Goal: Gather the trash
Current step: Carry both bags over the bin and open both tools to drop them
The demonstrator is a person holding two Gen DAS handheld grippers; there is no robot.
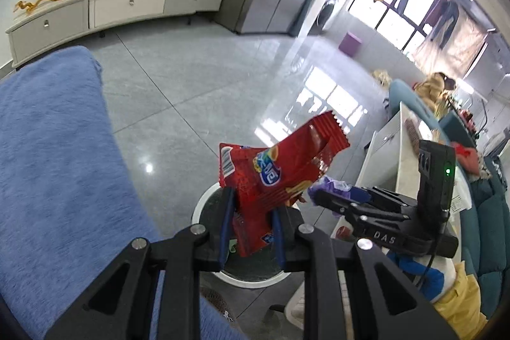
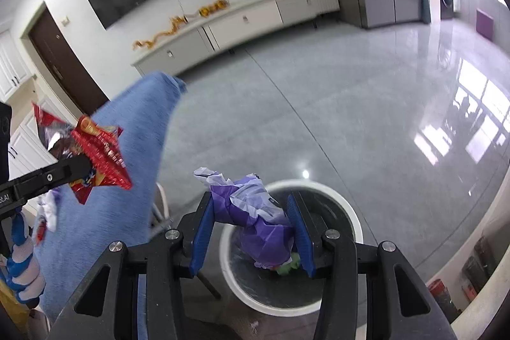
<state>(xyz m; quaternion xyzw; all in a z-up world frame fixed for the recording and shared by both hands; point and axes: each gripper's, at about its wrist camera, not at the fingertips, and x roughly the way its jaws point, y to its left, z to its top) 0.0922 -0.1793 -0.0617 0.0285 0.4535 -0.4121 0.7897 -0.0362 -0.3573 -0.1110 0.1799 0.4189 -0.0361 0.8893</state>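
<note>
A red snack wrapper point(image 1: 271, 177) is clamped between the blue pads of the left gripper point(image 1: 251, 225), directly above the white-rimmed bin point(image 1: 204, 206). A crumpled purple wrapper point(image 2: 255, 219) is pinched by the right gripper point(image 2: 251, 228), also held over the bin point(image 2: 344, 206). A blue blanket point(image 1: 57, 155) is seen beside the bin.

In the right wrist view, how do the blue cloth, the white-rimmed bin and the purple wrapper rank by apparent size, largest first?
1. blue cloth
2. white-rimmed bin, partly hidden by the tool, so its rank against the cloth is unsure
3. purple wrapper, clearly smallest though nearest the camera
</note>
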